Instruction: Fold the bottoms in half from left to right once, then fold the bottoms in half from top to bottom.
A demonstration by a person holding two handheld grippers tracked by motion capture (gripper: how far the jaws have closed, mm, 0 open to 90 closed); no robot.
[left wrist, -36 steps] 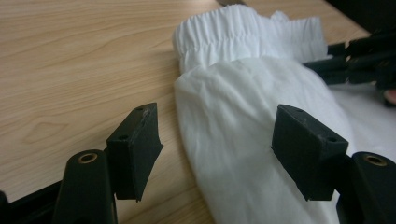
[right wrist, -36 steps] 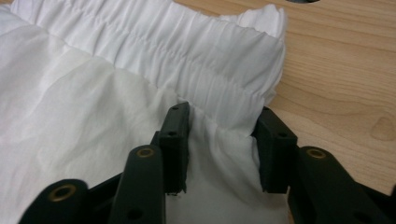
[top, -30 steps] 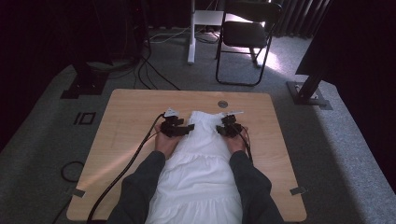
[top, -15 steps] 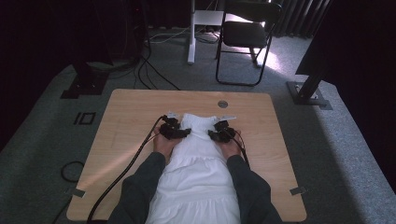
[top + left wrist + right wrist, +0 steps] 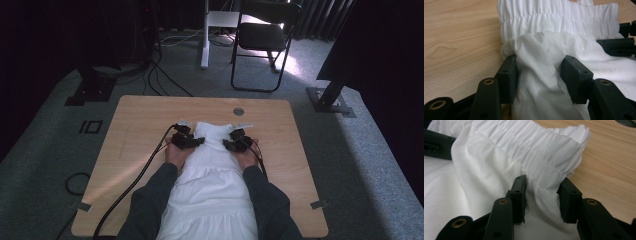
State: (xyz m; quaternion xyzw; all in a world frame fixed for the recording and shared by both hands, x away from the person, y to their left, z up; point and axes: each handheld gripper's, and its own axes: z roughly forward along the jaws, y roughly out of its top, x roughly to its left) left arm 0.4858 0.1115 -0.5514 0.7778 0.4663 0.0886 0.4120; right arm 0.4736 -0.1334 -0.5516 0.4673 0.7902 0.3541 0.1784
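Garment: white gathered cotton dress [image 5: 212, 172], soft, light, floppy (bunches easily).
Left gripper [image 5: 539, 71]: jaws have just been closing, pinching bunched fabric.
Right gripper [image 5: 542, 195]: clamped on fabric below the elastic band.
Hold: both side edges.

Light wood table [image 5: 140, 125] with a round grommet [image 5: 238, 111], on grey carpet [image 5: 50, 165]; beyond it a black folding chair [image 5: 263, 37], a white stand post [image 5: 204, 35], floor cables [image 5: 160, 75], dark curtains [image 5: 320, 17], and a sunlit patch [image 5: 300, 62] at right.
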